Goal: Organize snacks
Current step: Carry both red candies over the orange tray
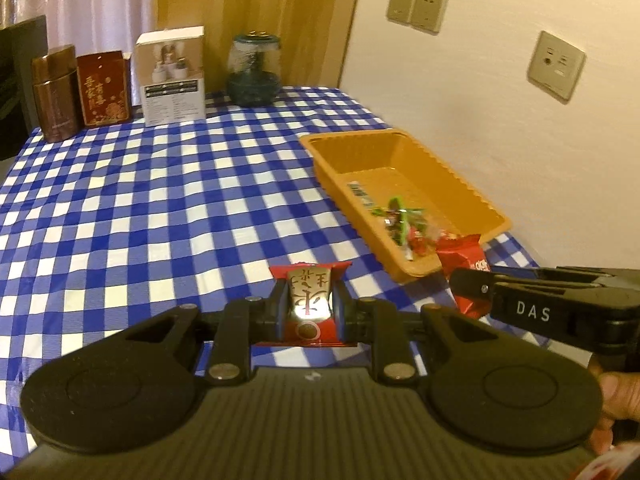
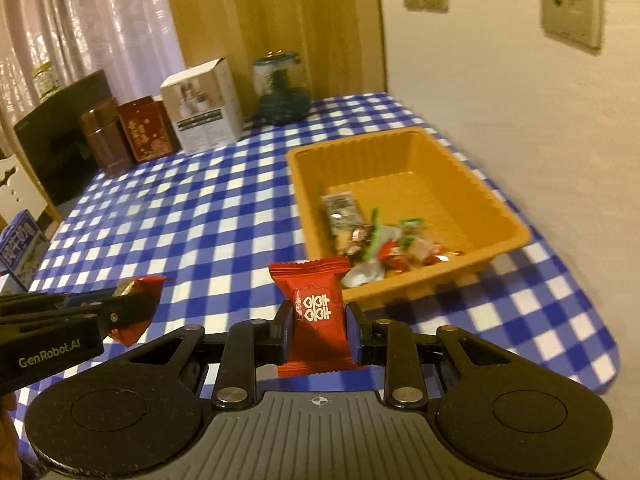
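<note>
My left gripper [image 1: 309, 308] is shut on a red and gold snack packet [image 1: 309, 292], held above the checked tablecloth. My right gripper [image 2: 319, 320] is shut on a red snack packet with white characters [image 2: 316, 312], just short of the near rim of an orange tray [image 2: 516, 236]. The tray [image 1: 400, 148] holds several wrapped candies [image 2: 384, 240] at its near end. In the left wrist view the right gripper [image 1: 468, 284] comes in from the right with its red packet [image 1: 464, 256] next to the tray's near corner. In the right wrist view the left gripper [image 2: 132, 312] shows at the left with its packet [image 2: 136, 292].
At the table's far edge stand a brown tin [image 1: 56, 92], a red box [image 1: 105, 88], a white carton [image 1: 174, 76] and a dark glass jar [image 1: 254, 70]. The wall with sockets [image 1: 554, 66] runs along the right. A blue milk carton [image 2: 18, 252] sits at the left.
</note>
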`<state>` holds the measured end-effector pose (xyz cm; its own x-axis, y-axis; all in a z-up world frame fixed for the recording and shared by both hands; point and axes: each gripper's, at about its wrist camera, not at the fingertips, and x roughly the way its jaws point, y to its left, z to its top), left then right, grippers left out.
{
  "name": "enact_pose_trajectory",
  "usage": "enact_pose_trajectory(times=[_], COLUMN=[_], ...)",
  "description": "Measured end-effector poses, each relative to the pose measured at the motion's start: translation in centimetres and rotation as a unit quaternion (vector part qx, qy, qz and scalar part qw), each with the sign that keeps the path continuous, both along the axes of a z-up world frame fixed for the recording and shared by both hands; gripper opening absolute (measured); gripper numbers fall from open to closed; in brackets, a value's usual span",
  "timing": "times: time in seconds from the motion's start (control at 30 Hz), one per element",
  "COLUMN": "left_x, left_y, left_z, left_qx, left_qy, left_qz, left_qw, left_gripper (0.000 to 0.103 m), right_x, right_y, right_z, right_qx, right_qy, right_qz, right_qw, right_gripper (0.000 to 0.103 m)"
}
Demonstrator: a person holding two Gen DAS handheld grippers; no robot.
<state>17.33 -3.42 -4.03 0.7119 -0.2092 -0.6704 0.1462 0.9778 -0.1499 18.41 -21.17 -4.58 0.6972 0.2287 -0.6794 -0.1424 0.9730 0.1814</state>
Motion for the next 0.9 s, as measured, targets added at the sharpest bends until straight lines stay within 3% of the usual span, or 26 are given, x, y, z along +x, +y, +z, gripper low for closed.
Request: enact_pose_trajectory(times=[0.43, 0.9], left_x=[-0.6, 1.2], left_y=[-3.5, -6.7], left_z=[1.3, 1.5], left_qx=[0.011, 0.011], left_qy=[-0.006, -0.004], left_qz=[-0.027, -0.053], left_qw=[0.9996, 0.9985], left_gripper=[0.02, 0.02], right_x=[-1.4, -0.4], right_y=[-2.7, -5.3], right_z=[1.2, 0.8], right_qx=[0.005, 0.012], right_qy=[-0.014, -0.011], right_qz=[-0.021, -0.041], right_qw=[1.0, 0.999], right_gripper=[0.028, 0.028])
